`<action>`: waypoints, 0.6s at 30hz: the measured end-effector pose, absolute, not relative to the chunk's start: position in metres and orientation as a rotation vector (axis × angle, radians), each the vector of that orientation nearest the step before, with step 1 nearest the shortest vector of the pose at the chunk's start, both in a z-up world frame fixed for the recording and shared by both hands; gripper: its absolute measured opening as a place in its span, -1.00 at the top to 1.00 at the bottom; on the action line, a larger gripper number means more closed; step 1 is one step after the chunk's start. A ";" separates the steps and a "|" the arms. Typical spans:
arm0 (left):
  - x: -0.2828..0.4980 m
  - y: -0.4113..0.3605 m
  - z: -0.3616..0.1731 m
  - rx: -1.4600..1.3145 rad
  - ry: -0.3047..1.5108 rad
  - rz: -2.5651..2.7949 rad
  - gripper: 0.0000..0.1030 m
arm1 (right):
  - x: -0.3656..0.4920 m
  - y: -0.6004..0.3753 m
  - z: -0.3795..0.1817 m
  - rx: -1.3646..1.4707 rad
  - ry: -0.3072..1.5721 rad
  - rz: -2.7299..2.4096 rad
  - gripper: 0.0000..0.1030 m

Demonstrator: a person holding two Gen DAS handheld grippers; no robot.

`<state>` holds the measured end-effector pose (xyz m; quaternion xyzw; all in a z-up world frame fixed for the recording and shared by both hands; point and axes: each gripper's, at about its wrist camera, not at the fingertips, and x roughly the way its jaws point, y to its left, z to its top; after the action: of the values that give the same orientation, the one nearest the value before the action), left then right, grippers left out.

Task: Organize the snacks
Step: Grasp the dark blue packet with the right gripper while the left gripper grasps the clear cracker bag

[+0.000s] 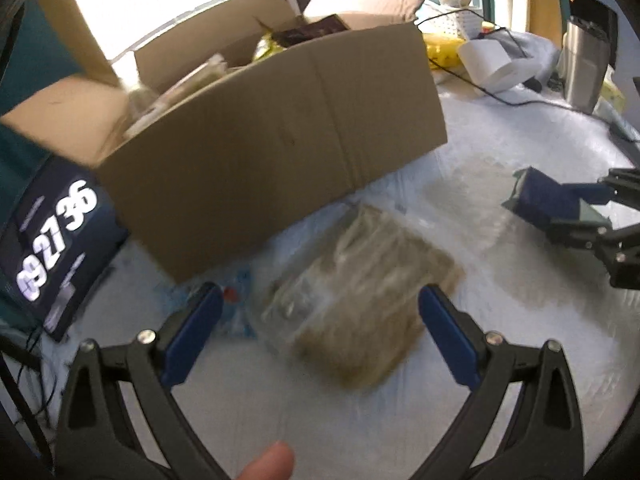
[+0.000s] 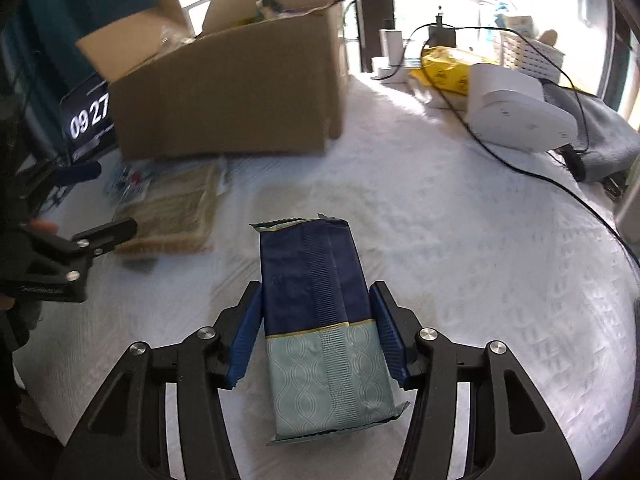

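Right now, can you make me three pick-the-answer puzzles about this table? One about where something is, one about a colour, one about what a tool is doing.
1. Where is the clear packet of brown snacks?
A. inside the brown cardboard box
B. on the white tablecloth in front of the box
C. on the white paper roll

2. What colours is the long foil snack packet?
A. red and white
B. dark blue and pale green
C. all yellow

3. What is the right tool doing?
A. closing around the foil packet
B. holding nothing
C. lifting the box

Answers: B, it lies flat before the box; B, blue top, green bottom; A, its pads flank the packet.
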<state>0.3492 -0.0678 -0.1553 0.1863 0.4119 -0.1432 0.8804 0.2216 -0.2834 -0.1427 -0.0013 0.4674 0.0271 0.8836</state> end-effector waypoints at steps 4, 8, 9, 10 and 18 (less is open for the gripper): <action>0.378 -0.071 -0.162 0.351 0.903 -0.381 -0.93 | 0.233 -0.296 -0.138 0.028 0.963 0.054 -0.11; 0.390 -0.074 -0.173 0.324 0.983 -0.453 -0.93 | 0.240 -0.303 -0.136 0.037 0.956 0.053 -0.11; 0.388 -0.074 -0.173 0.308 0.993 -0.479 -0.93 | 0.240 -0.304 -0.136 0.039 0.955 0.051 -0.11; 0.385 -0.074 -0.174 0.298 1.002 -0.496 -0.93 | 0.240 -0.304 -0.136 0.037 0.953 0.049 -0.11; 0.342 -0.078 -0.177 0.304 1.061 -0.557 -0.93 | 0.238 -0.306 -0.142 0.039 0.959 0.062 -0.11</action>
<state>0.3425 -0.0776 -0.1771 0.1425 0.4973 -0.2612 0.8149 0.2379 -0.3060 -0.1416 0.0186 0.4611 0.0299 0.8867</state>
